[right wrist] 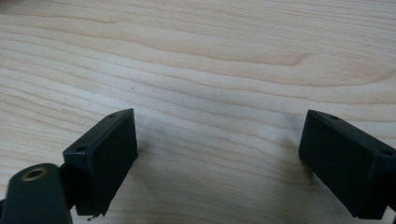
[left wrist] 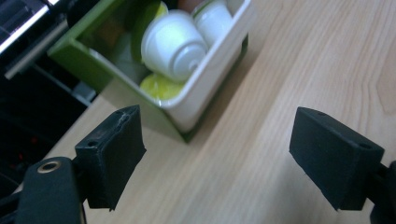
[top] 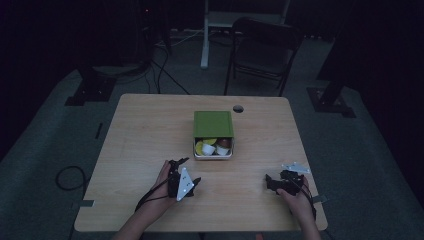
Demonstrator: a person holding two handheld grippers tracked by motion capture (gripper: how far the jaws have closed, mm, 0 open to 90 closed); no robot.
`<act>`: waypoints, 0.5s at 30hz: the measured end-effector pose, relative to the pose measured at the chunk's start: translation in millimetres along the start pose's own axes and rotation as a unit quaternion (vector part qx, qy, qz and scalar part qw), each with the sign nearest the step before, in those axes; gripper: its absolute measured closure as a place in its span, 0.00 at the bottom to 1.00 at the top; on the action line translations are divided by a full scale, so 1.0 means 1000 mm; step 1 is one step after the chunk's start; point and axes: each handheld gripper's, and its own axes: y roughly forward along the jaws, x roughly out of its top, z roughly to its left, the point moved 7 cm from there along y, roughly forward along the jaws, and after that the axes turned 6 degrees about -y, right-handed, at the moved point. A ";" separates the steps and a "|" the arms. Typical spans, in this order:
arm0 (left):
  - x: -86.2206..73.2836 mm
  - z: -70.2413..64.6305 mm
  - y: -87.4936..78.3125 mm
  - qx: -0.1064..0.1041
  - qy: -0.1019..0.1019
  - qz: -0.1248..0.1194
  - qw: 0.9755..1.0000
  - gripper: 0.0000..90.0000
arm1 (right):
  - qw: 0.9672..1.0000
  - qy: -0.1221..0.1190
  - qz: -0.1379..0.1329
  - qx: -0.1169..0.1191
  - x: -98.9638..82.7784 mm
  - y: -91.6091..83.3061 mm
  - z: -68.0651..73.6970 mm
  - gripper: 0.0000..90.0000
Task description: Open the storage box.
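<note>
Jaws of left gripper spread, empty, green box of capsules just beyond them.

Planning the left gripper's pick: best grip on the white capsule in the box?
Probably across its ribbed tapered side wall. The white capsule lies on its side atop the others in the green box, whose lid covers the far half. Come down from above through the open near end, beside the white front wall. The left gripper is open, nothing between its jaws.

Green box, white and yellow capsules, pale wood-grain table
</note>
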 end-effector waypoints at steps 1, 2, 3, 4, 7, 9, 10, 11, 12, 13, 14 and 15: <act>0.002 -0.001 0.003 -0.001 0.008 0.000 1.000 0.22 | 1.000 0.000 0.000 0.000 0.000 0.000 0.000 0.12; 0.003 -0.002 0.005 -0.001 0.012 -0.001 1.000 0.23 | 1.000 0.000 0.000 0.000 0.000 0.000 0.000 0.12; 0.004 -0.003 0.007 -0.003 0.021 0.001 1.000 0.23 | 1.000 0.000 0.000 0.000 0.000 0.000 0.000 0.12; 0.004 -0.004 0.009 -0.004 0.030 0.004 1.000 0.24 | 1.000 0.000 0.000 0.000 0.000 0.000 0.000 0.12; 0.008 -0.008 0.015 -0.006 0.055 0.006 0.998 0.25 | 1.000 0.000 0.000 0.000 0.000 0.000 0.000 0.12; 0.010 -0.010 0.019 -0.005 0.068 0.005 0.998 0.25 | 1.000 0.000 0.000 0.000 0.000 0.000 0.000 0.12; 0.012 -0.011 0.021 -0.004 0.076 0.004 0.997 0.26 | 1.000 0.000 0.000 0.000 0.000 0.000 0.000 0.12; 0.013 -0.012 0.022 -0.004 0.078 0.003 0.997 0.26 | 1.000 0.000 0.000 0.000 0.000 0.000 0.000 0.12; 0.014 -0.013 0.024 -0.003 0.083 0.002 0.997 0.27 | 1.000 0.000 0.000 0.000 0.000 0.000 0.000 0.12; 0.015 -0.013 0.025 -0.001 0.094 0.003 0.996 0.27 | 1.000 0.000 0.000 0.000 0.000 0.000 0.000 0.12; 0.015 -0.014 0.027 0.000 0.102 0.004 0.995 0.27 | 1.000 0.000 0.000 0.000 0.000 0.000 0.000 0.12; 0.016 -0.015 0.028 0.001 0.104 0.004 0.995 0.28 | 1.000 0.000 0.000 0.000 0.000 0.000 0.000 0.12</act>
